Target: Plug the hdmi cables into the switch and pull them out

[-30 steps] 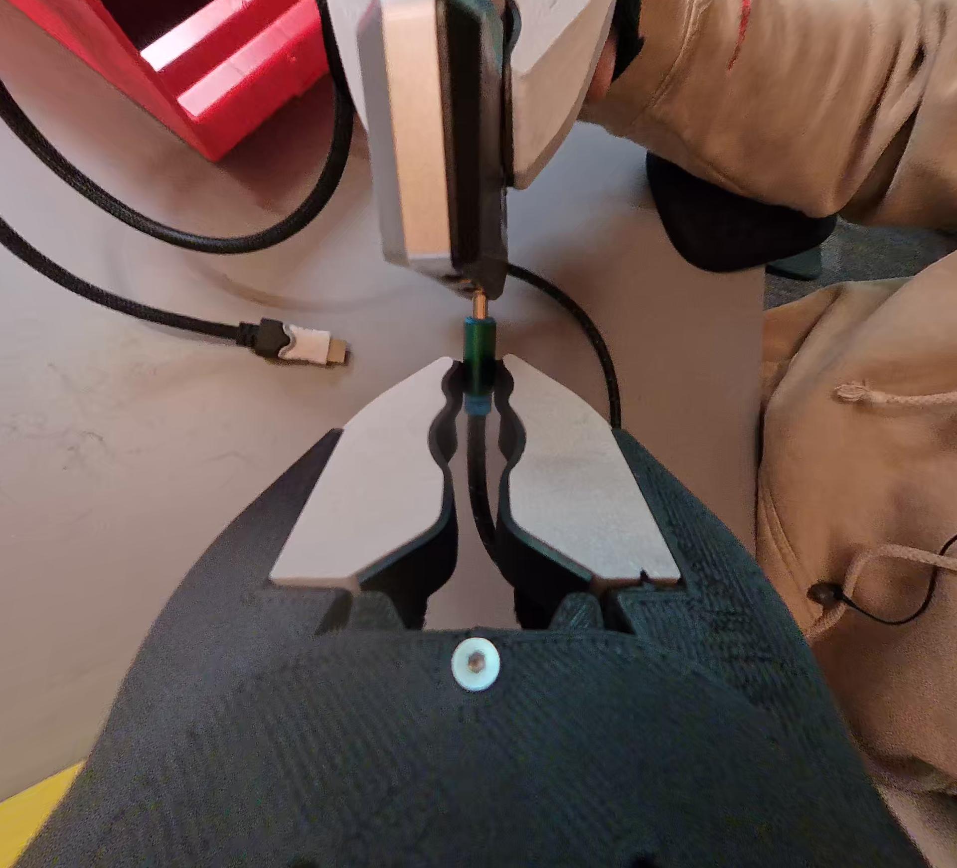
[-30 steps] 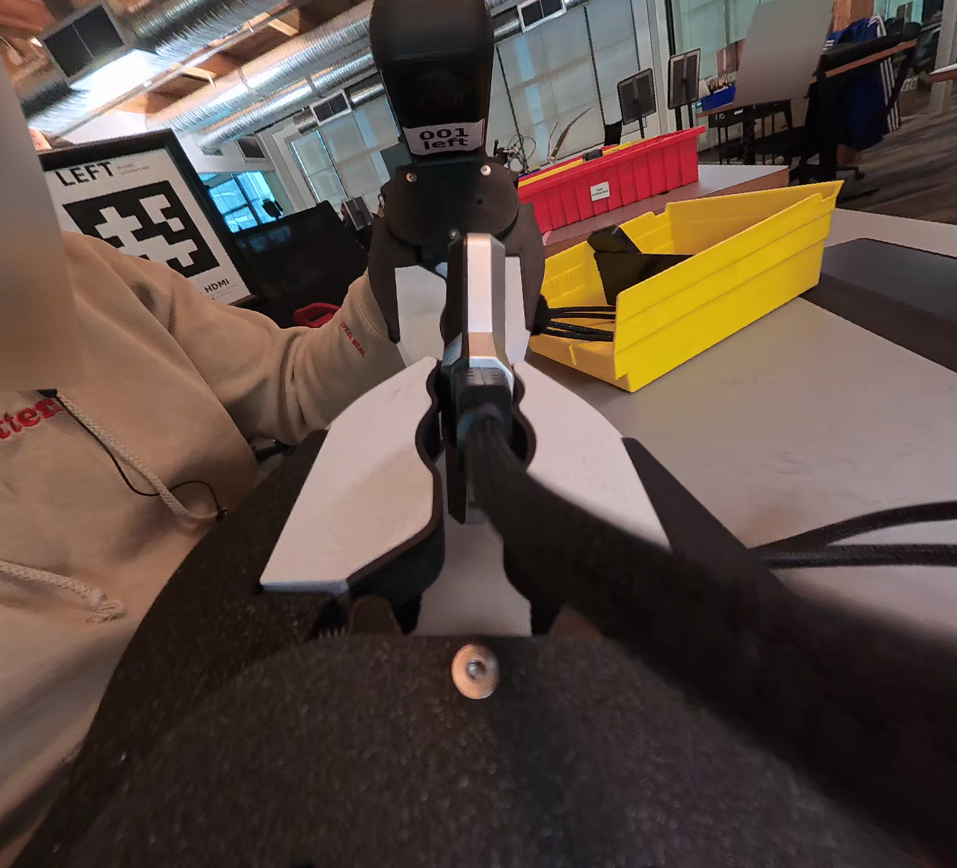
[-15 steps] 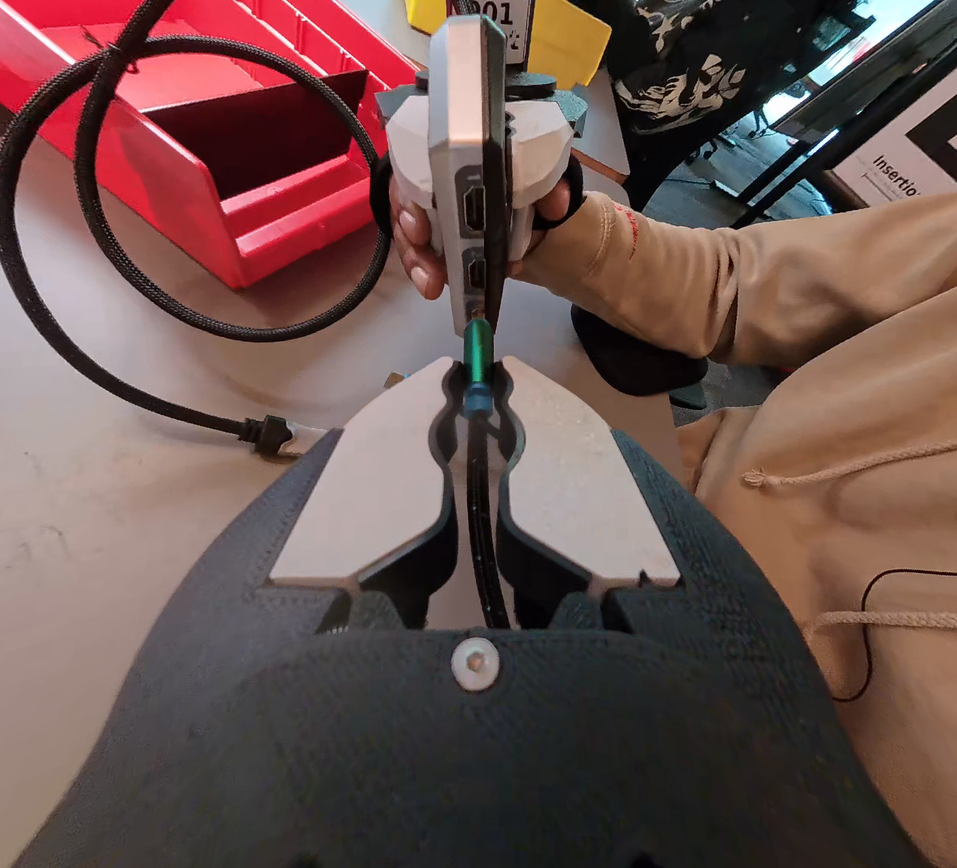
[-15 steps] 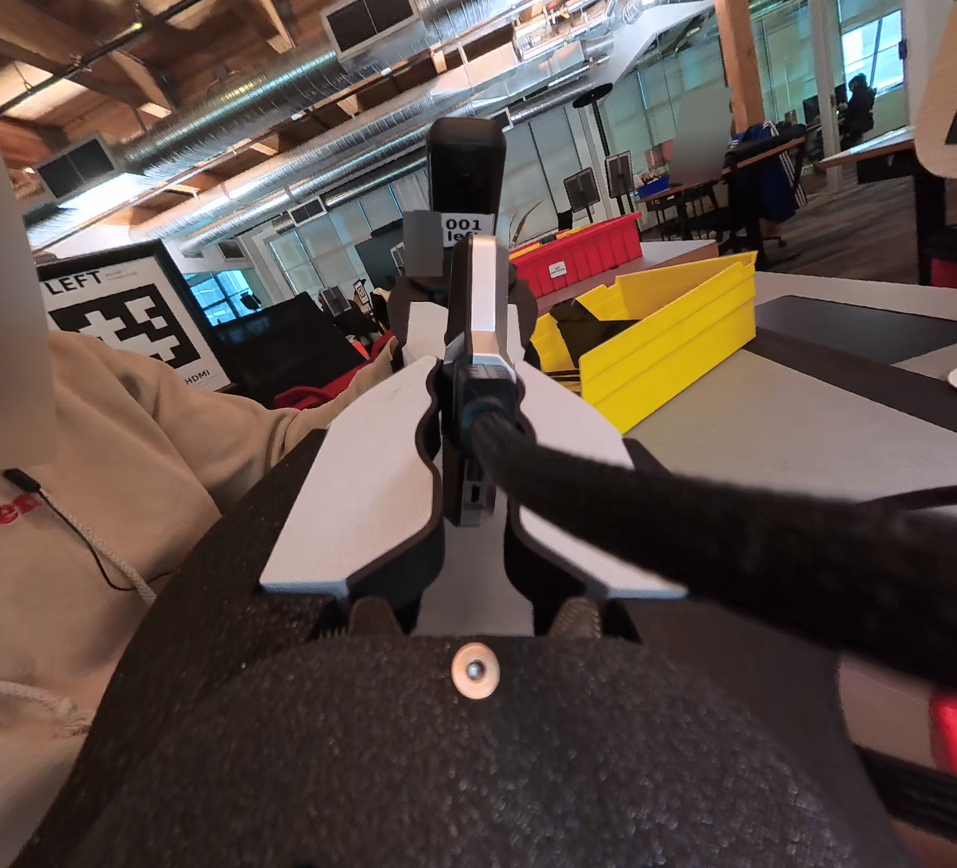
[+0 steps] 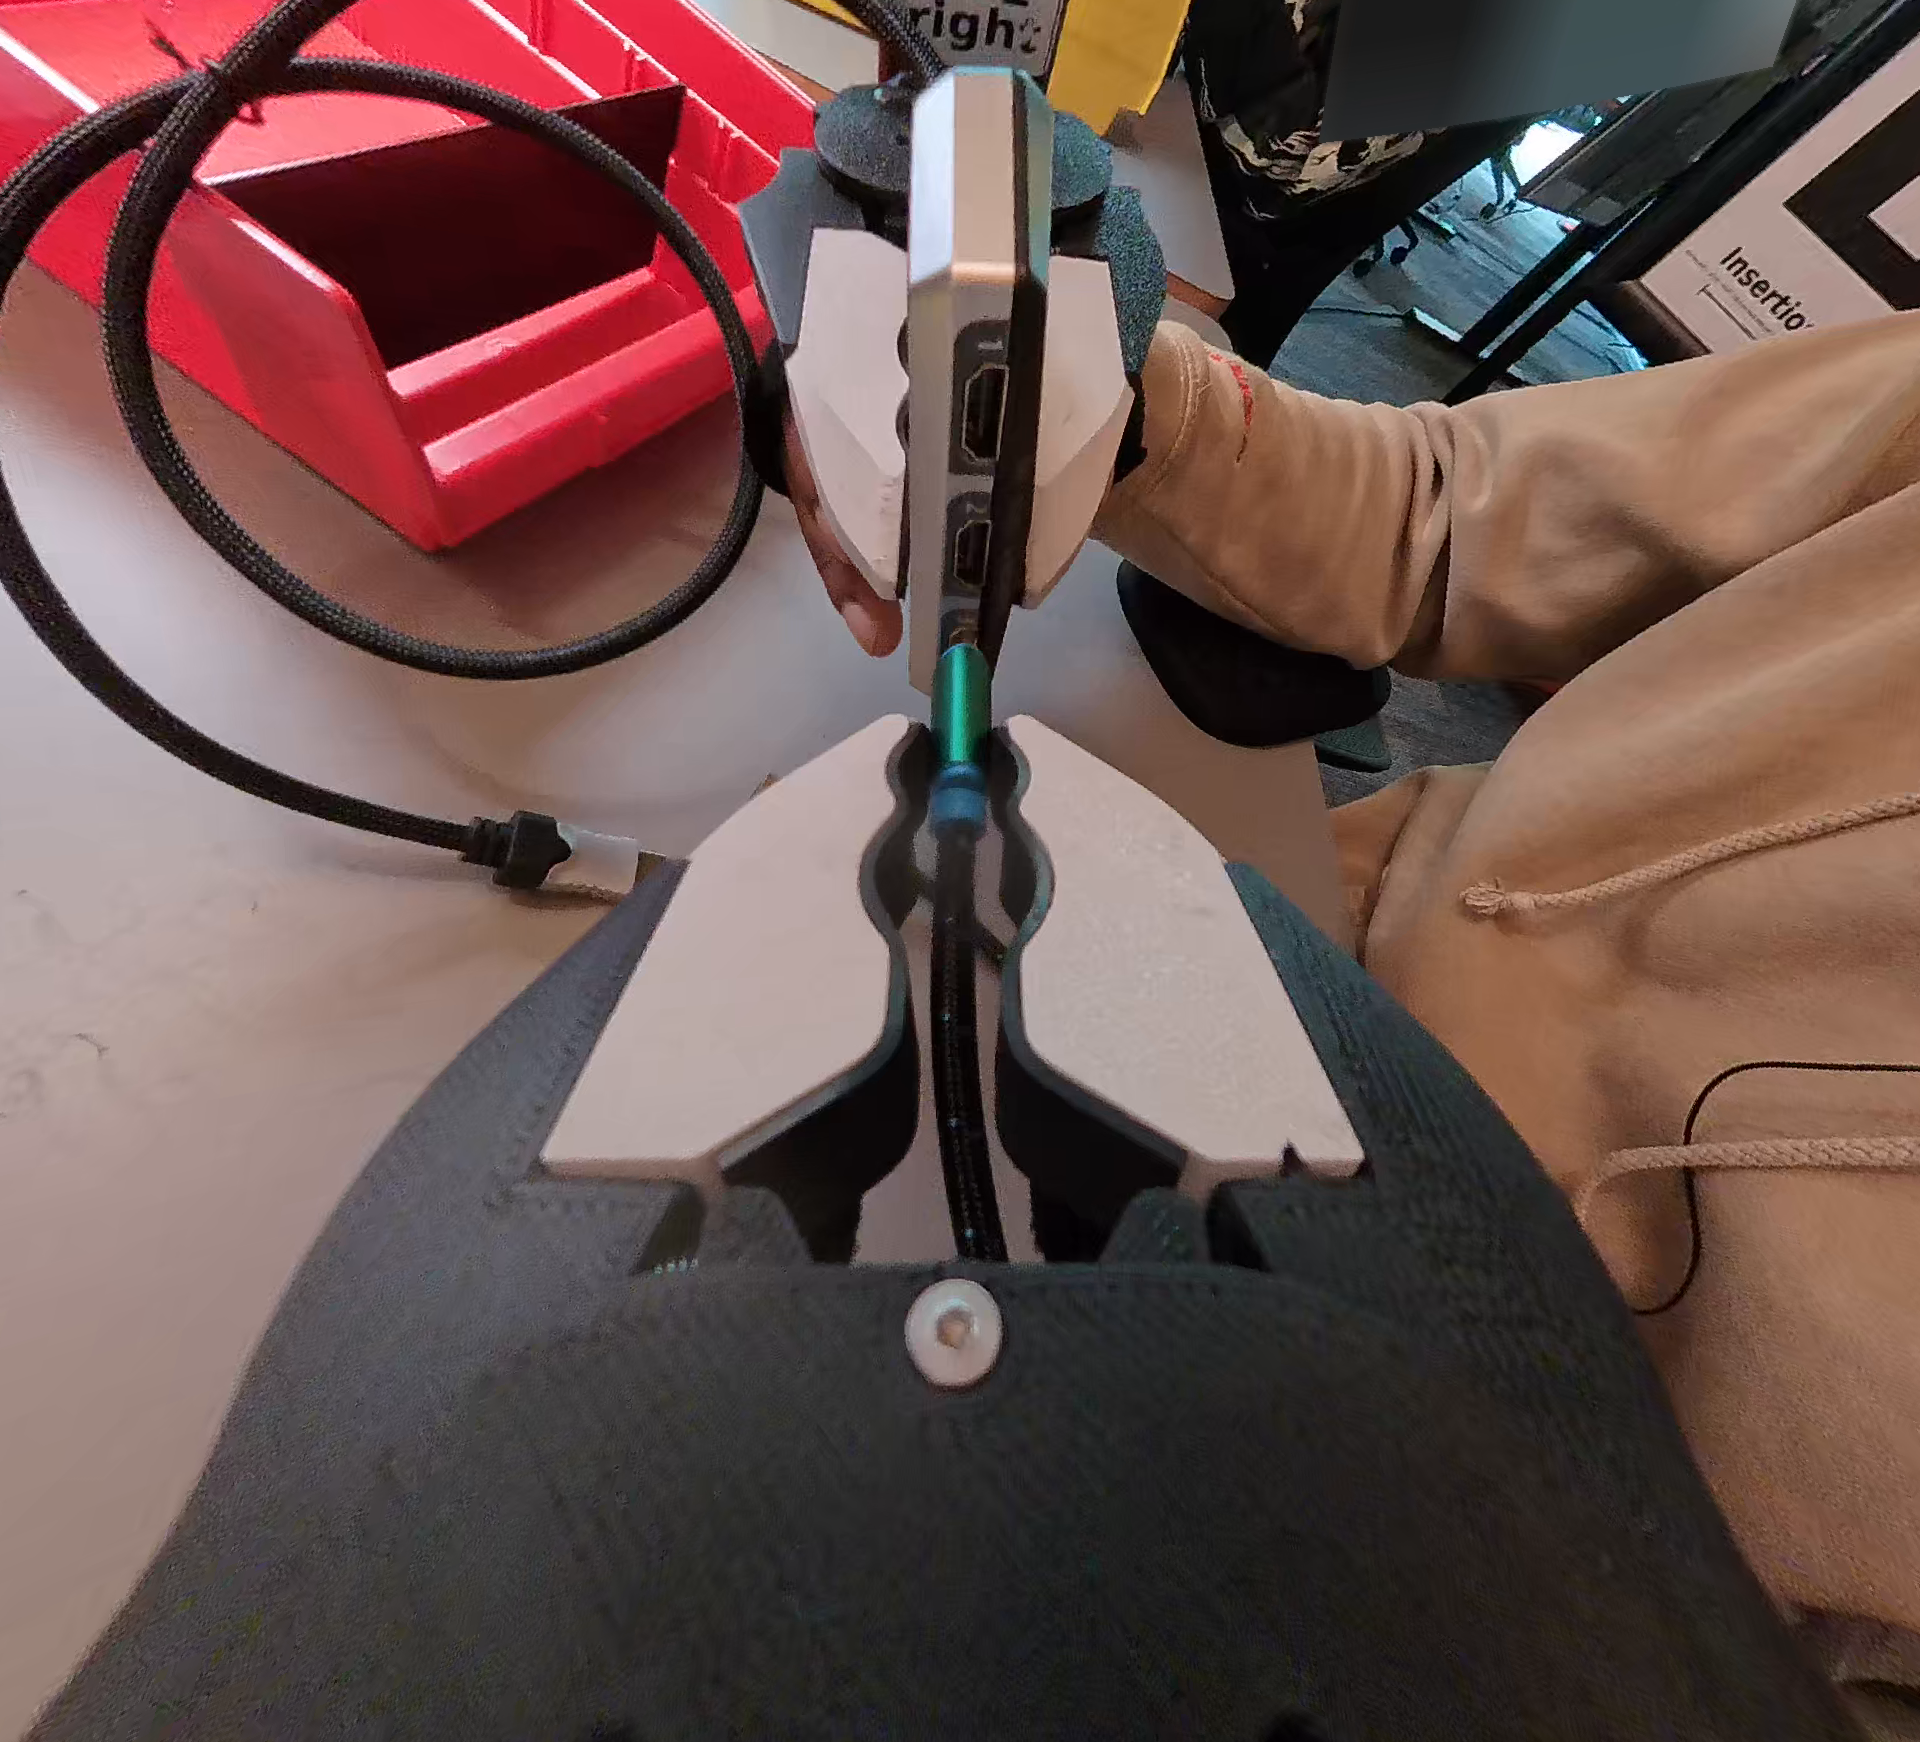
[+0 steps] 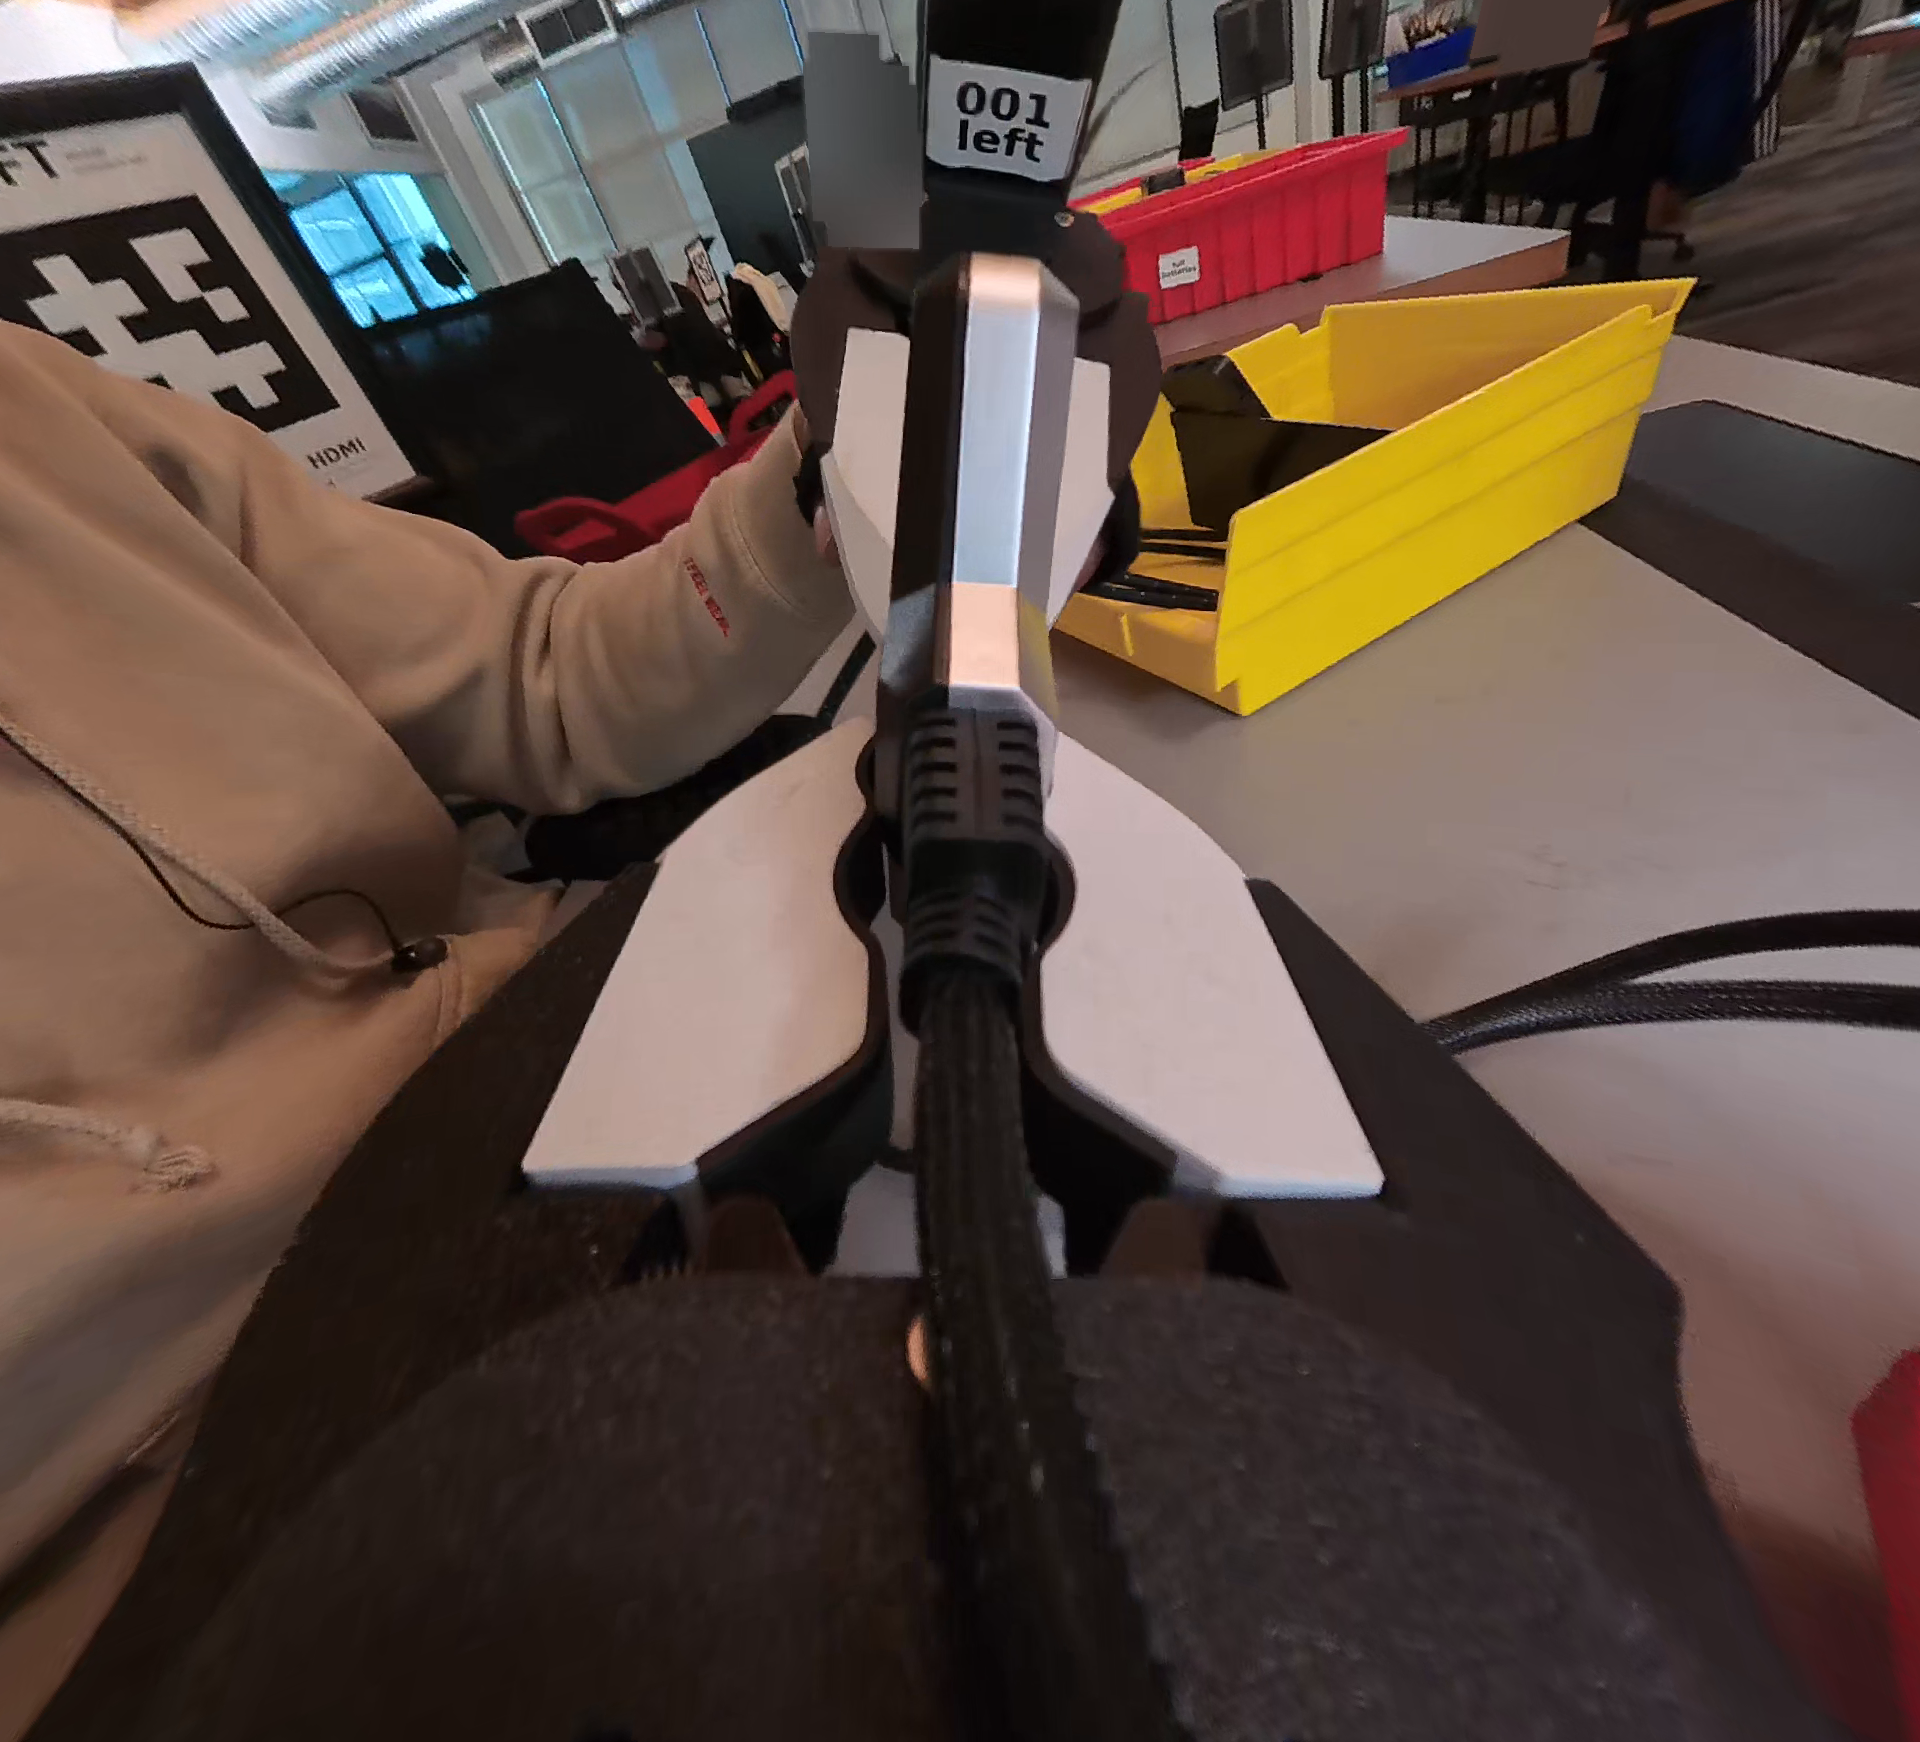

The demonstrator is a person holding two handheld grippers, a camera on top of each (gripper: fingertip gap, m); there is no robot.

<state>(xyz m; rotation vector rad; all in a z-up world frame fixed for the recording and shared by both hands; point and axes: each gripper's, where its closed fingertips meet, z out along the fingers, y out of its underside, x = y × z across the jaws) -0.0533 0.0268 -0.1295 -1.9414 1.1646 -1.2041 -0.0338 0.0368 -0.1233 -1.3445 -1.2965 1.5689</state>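
HDMI switch (image 5: 971,279), a slim silver-and-black box, stands on edge in the air above the table (image 5: 156,1121), clamped between the fingers of the right gripper (image 6: 961,819). Opposite it, the left gripper (image 5: 958,747) is clenched on a green plug (image 5: 958,693) whose tip meets the switch's lowest port, its two HDMI sockets above sitting bare. A braided black cable (image 5: 416,622) loops past a red bin (image 5: 436,258).

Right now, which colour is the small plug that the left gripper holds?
Green plug, with a blue collar; left wrist view shows it best.
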